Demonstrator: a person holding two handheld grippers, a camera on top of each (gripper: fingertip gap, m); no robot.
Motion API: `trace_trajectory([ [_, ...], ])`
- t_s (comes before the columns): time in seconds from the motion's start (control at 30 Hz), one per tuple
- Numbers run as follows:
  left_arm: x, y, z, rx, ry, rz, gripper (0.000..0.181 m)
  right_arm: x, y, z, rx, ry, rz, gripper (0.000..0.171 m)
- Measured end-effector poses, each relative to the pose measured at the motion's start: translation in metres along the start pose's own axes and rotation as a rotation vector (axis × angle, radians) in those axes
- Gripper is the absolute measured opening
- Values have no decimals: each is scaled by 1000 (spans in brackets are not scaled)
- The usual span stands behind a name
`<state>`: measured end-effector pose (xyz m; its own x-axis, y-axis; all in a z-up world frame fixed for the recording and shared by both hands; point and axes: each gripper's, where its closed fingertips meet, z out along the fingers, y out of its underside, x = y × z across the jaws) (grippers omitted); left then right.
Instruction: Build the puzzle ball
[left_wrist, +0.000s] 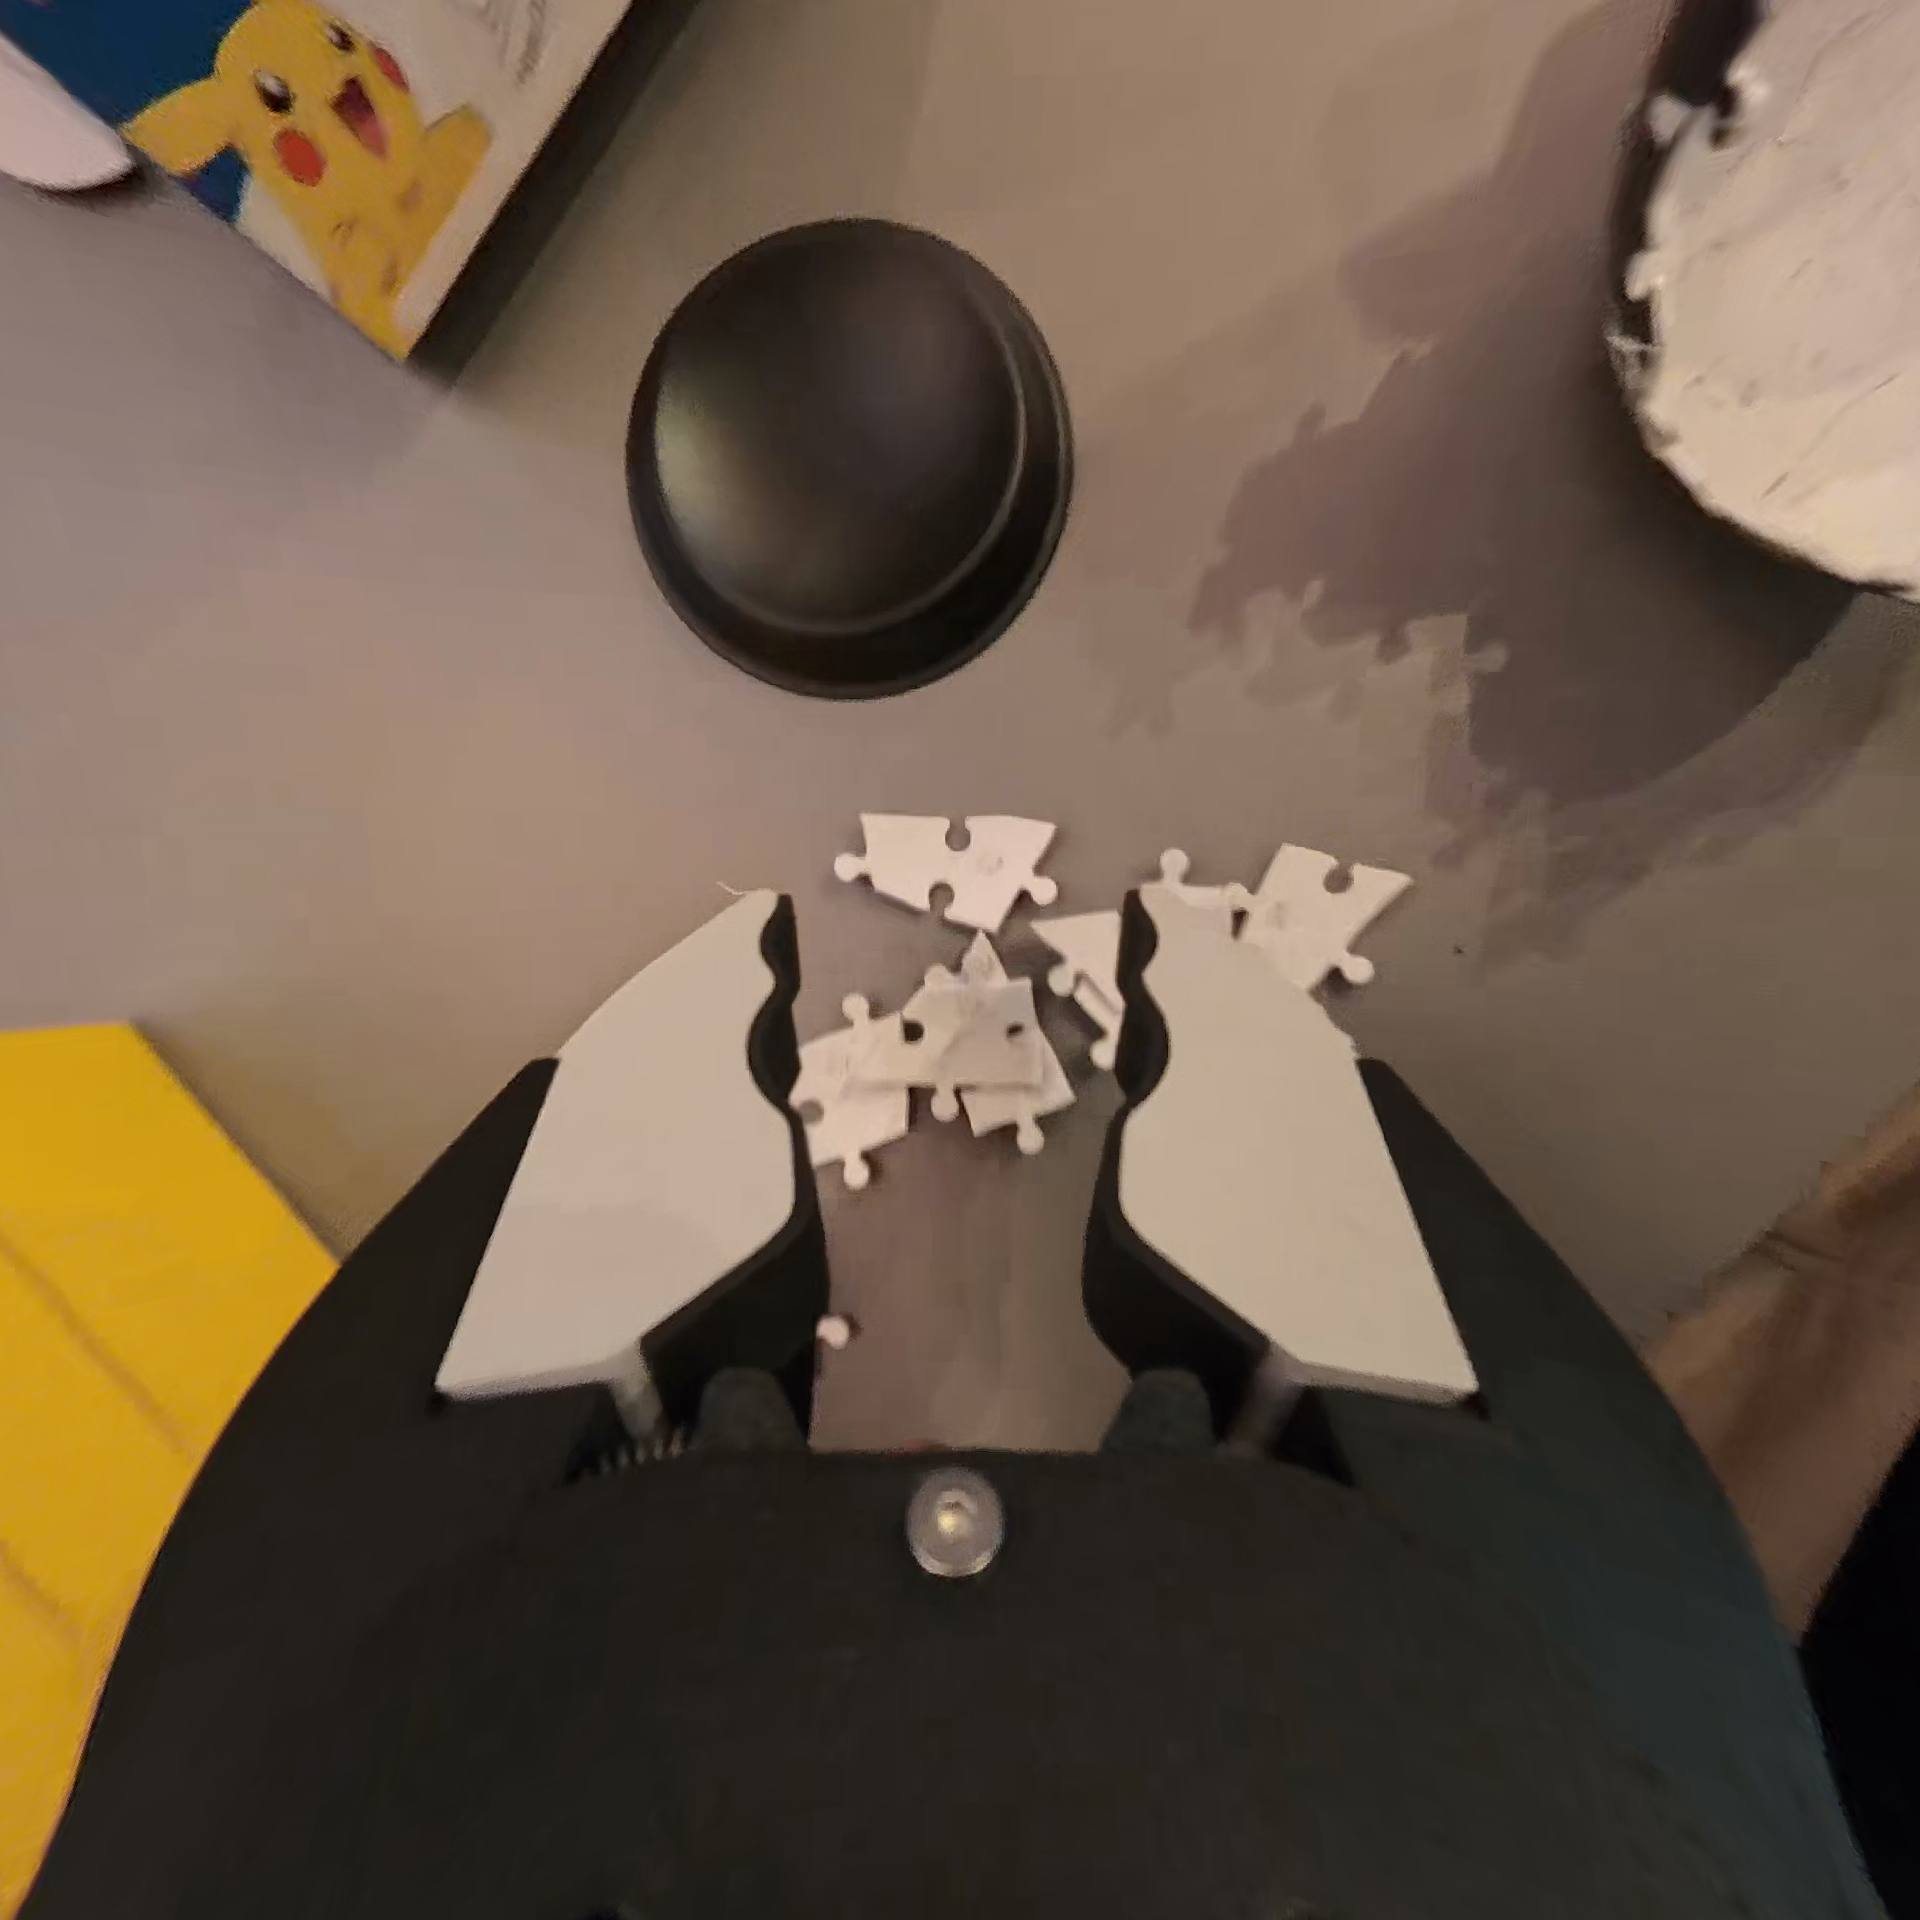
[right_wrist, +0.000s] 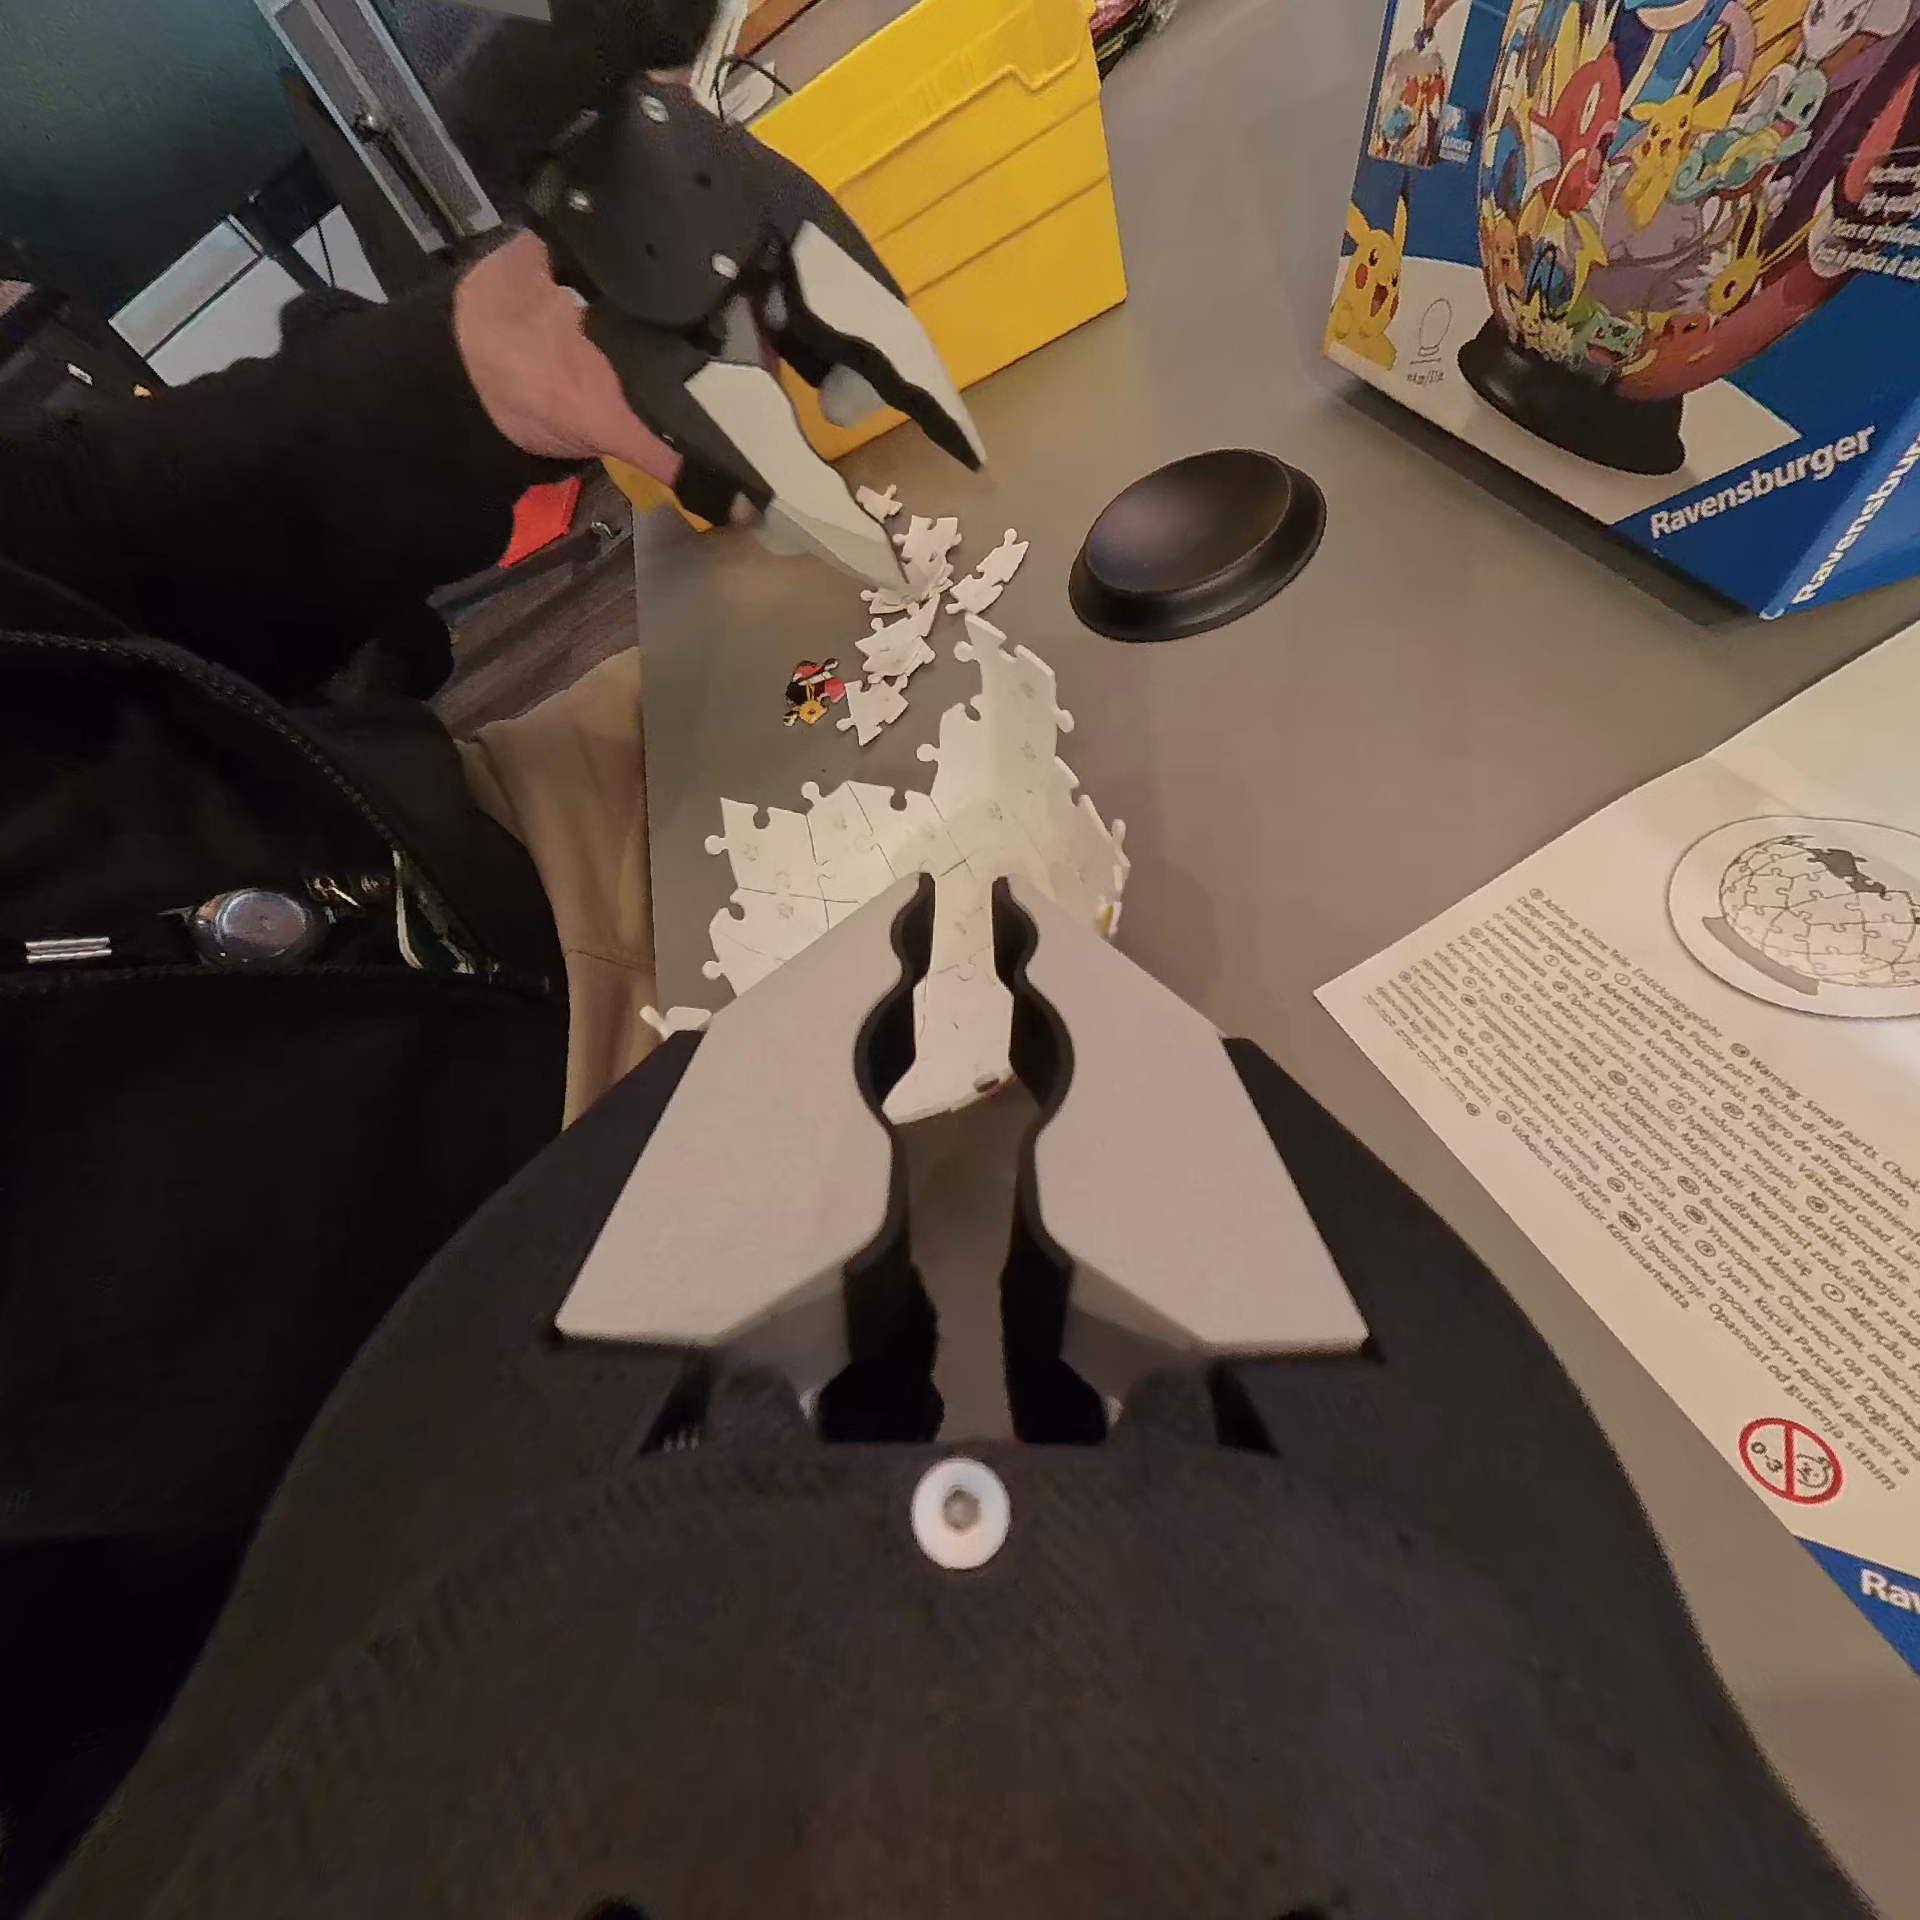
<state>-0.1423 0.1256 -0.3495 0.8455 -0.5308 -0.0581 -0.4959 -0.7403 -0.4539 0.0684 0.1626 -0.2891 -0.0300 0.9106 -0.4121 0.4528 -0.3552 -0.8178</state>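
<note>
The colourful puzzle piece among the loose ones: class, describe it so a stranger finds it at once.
Start at the black round stand on the grey table. Towards the table's near edge lies a scatter of loose puzzle pieces. At its end sits the colourful piece, the only one showing print; the rest are white.

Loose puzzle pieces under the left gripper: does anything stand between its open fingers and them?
Nothing visible does. The left gripper is open right above the loose puzzle pieces, and the black stand lies farther off.

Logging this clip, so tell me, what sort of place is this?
Likely an office or workshop desk, not a home table: a grey table, a yellow storage bin at its edge, and metal-framed furniture behind. A puzzle box suggests hobby work.
</note>
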Motion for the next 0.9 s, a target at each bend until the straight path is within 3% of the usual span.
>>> trace_trajectory([
  [0.17, 2, 8, 28, -113, 83, 4, 57, -2, -4, -4, 8, 6, -12, 9],
  [0.23, 5, 4, 29, -87, 94, 13, 45, -2, -5, -7, 16, 11, -15, 9],
  [0.67, 5, -7, 21, 41, -11, 94, 44, -9, -22, -10, 20, 24, -67, 9],
  [0.9, 18, -74, -34, 266, -151, 243, 44, -24, -54, 2, 0, 10, -83, 15],
])
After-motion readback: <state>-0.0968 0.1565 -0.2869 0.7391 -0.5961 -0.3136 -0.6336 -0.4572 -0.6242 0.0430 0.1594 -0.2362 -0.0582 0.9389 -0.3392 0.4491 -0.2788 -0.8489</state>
